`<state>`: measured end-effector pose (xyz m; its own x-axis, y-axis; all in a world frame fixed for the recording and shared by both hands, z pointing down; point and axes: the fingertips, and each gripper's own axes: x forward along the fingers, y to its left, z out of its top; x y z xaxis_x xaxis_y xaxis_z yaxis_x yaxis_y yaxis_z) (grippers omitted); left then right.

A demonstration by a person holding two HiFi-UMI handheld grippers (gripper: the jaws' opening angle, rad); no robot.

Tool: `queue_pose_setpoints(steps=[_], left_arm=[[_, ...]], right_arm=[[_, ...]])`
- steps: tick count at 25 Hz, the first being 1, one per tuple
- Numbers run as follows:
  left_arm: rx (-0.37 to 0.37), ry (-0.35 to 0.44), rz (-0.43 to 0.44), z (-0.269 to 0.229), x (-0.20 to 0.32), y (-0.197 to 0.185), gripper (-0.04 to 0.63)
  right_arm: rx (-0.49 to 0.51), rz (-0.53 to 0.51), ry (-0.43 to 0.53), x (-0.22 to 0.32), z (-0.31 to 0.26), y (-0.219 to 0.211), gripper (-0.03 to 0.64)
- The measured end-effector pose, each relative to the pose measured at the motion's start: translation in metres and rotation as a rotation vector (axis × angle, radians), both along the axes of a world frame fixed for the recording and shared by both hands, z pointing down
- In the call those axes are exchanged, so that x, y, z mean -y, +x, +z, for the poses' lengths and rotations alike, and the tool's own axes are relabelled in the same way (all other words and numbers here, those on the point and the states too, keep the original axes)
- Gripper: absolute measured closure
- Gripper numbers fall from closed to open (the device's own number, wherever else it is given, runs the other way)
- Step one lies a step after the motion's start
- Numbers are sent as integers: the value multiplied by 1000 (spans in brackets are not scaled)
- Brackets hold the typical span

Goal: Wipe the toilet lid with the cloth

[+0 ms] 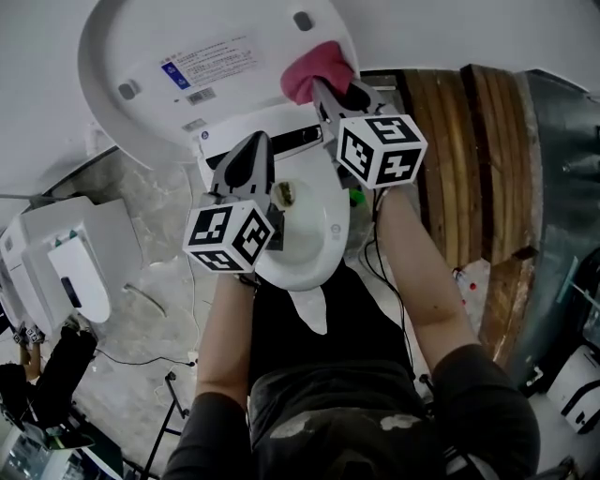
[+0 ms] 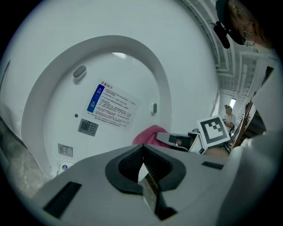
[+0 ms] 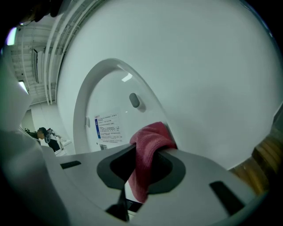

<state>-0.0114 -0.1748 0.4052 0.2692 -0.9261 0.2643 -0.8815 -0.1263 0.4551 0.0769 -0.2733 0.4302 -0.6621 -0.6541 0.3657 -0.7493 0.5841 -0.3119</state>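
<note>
Pinched the crumpled pink terry cloth (image 1: 314, 73) between the jaws of the right gripper (image 1: 330, 94), set against the right rim of the raised white oval plastic toilet lid (image 1: 127, 42), near a grey rubber bumper (image 1: 302, 20). Held the left gripper (image 1: 249, 155) with jaws pressed together on nothing, above the white ceramic bowl (image 1: 317, 234) and below the lid's blue-and-white printed label (image 1: 208, 64).
</note>
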Motion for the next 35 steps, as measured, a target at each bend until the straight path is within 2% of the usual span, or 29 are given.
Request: queue_pose_setpoints(steps=[3,7,14,19,23,28,35], left_arm=[[7,-10,12,3,-4,-8,588],[13,1,-2,0,-13,-42,588],[10,-13,-61,7,-41,-127,588],[16,-35,-78,18,-62,-177,588],[10,-51,-84,28,-75,-207,588],[11,-62,-69,37,-81,-225,588],[12,-73,-36,44,-78,-220,588]], right_arm=[[-1,-1,11,-4,-4,-5,561],[0,-16,16,-19,-6,-34,561],[-23,-144,-2,-72,10,-140,561],[-20,-224,-2,-97,19,-215,561],[-28,-255,-7,-106,31,-257,561],[-34,-219,-20,-99,47,-273,561],[-51,-164,-36,-90,59,-253,561]])
